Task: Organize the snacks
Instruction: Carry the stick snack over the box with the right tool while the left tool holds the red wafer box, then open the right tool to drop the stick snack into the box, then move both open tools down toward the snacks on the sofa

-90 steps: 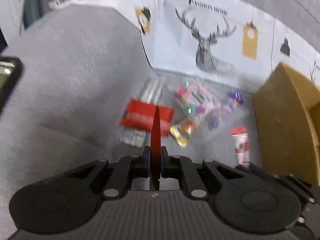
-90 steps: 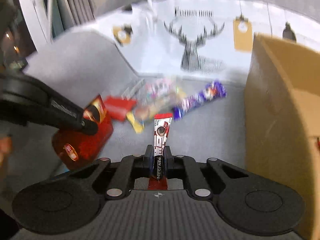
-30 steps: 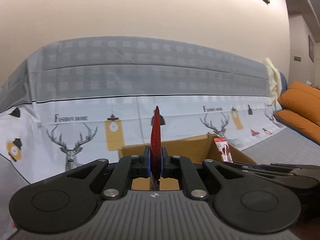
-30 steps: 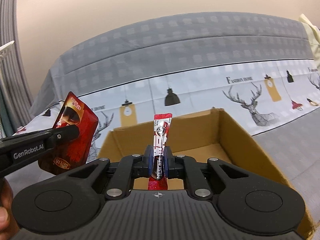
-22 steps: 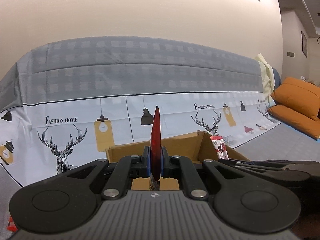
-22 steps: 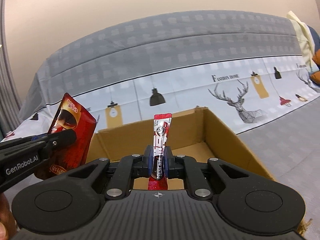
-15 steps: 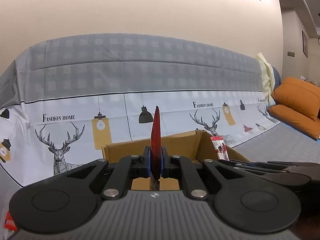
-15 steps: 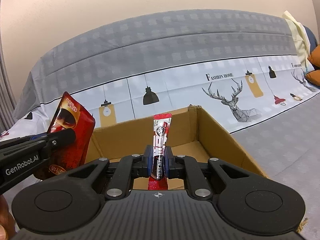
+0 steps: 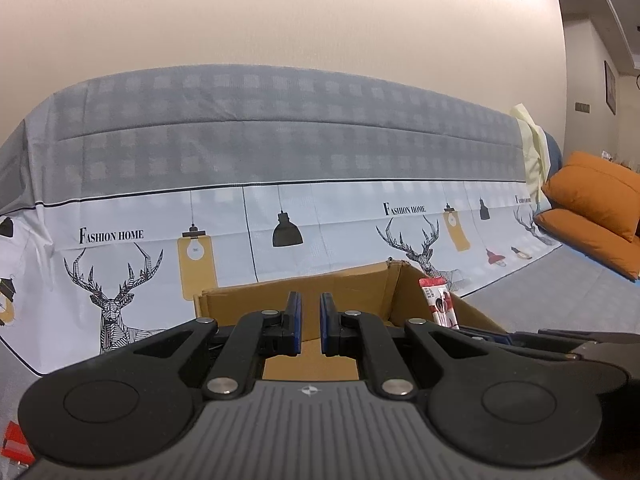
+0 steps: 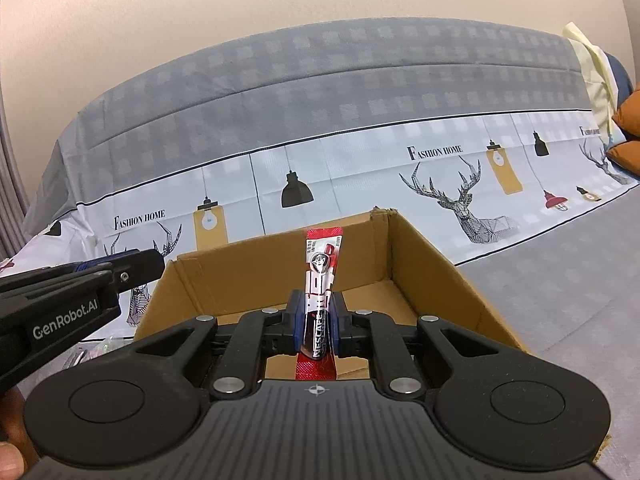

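An open cardboard box (image 10: 424, 264) stands on the grey sofa seat; it also shows in the left wrist view (image 9: 360, 284). My right gripper (image 10: 317, 324) is shut on a red Nescafe stick sachet (image 10: 320, 280) and holds it upright over the box; the sachet also shows in the left wrist view (image 9: 440, 306). My left gripper (image 9: 309, 322) is open and empty over the box's near left side; it shows in the right wrist view (image 10: 136, 270) at the left. The red packet it held is out of sight.
A grey and white sofa cover (image 9: 280, 216) with deer and lamp prints hangs behind the box. Orange cushions (image 9: 592, 208) lie at the far right. A red snack packet (image 9: 14, 444) and other wrappers (image 10: 96, 350) lie left of the box.
My left gripper has opened and the red packet it held is gone from its fingers. The right gripper still holds the sachet over the box.
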`<state>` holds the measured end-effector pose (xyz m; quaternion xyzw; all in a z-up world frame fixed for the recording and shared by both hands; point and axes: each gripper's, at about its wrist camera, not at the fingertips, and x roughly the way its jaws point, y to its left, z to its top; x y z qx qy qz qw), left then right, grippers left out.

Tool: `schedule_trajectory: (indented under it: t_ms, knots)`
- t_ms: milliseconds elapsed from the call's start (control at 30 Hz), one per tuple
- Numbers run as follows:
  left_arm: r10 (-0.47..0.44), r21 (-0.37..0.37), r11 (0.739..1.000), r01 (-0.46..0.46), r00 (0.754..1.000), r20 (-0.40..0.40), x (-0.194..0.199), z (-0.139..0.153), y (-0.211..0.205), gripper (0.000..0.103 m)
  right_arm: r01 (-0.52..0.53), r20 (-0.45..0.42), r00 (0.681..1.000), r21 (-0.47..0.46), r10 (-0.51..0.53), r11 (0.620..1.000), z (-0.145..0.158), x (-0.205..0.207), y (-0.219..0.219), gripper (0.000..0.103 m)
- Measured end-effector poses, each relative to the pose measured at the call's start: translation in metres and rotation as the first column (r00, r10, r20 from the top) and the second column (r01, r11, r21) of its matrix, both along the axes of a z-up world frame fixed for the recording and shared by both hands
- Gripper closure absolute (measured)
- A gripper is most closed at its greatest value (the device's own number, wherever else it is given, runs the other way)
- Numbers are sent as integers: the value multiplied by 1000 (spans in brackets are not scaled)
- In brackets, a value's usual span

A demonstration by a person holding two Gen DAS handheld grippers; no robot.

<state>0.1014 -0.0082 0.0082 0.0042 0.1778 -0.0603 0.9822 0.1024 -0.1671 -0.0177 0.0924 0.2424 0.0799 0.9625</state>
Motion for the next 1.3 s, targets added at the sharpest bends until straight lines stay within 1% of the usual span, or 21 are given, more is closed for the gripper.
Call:
schedule_trajectory:
  t_ms: [67,133,200,233,300,333,433,467,533,700,867,967,1067,1167,1233,1300]
  knots:
    - [-4,-4,1000,4,1000,0,1,0,-1,94,1,1,1000,-3,-1,1000,0,0,0,88]
    - [-17,-15,1000,17,1000,-12,3,-1,-1,92,1,-2,1000,-1,-1,1000,-1,0,0,86]
    - [-12,-12,1000,12,1000,-23,4,-2,-1,86,7,-11,1000,0,-7,1000,-2,1,0,85]
    - [-10,-9,1000,10,1000,-26,5,-2,-2,81,8,-20,1000,2,-8,1000,-2,2,0,82]
    - [-6,-10,1000,6,1000,-28,5,-2,-1,78,17,-31,999,6,-17,1000,-4,3,0,61]
    - [-2,-10,1000,2,1000,-29,5,-1,-1,76,22,-34,999,4,-22,1000,-4,3,0,59]
    - [15,-11,1000,-15,999,-34,6,-1,2,74,19,-36,999,2,-19,1000,-4,4,3,57]
    - [21,-13,1000,-21,999,-37,7,-1,3,70,18,-36,999,1,-18,1000,-4,4,5,56]
    - [38,-17,999,-38,999,-37,7,-1,7,67,12,-51,999,-3,-12,1000,-4,5,8,55]
    - [71,-44,996,-73,996,-48,7,4,23,67,-3,-44,999,-6,3,1000,-4,6,18,55]
    - [147,-74,986,-152,987,-71,4,7,51,66,-17,-37,999,11,17,1000,-2,6,31,55]
    - [208,-100,971,-217,974,-90,1,10,74,64,-53,-30,998,33,54,998,1,4,44,55]
    - [271,-126,950,-287,954,-133,0,10,101,64,-99,-9,995,59,99,993,4,0,60,55]
    - [341,-160,914,-374,919,-199,-2,6,134,64,-179,25,984,108,177,978,9,-7,78,55]
    - [378,-187,886,-424,894,-239,-4,2,155,64,-244,52,970,133,239,961,11,-13,93,59]
    - [420,-209,849,-484,860,-289,-7,-4,179,65,-308,69,951,151,300,939,13,-18,108,63]
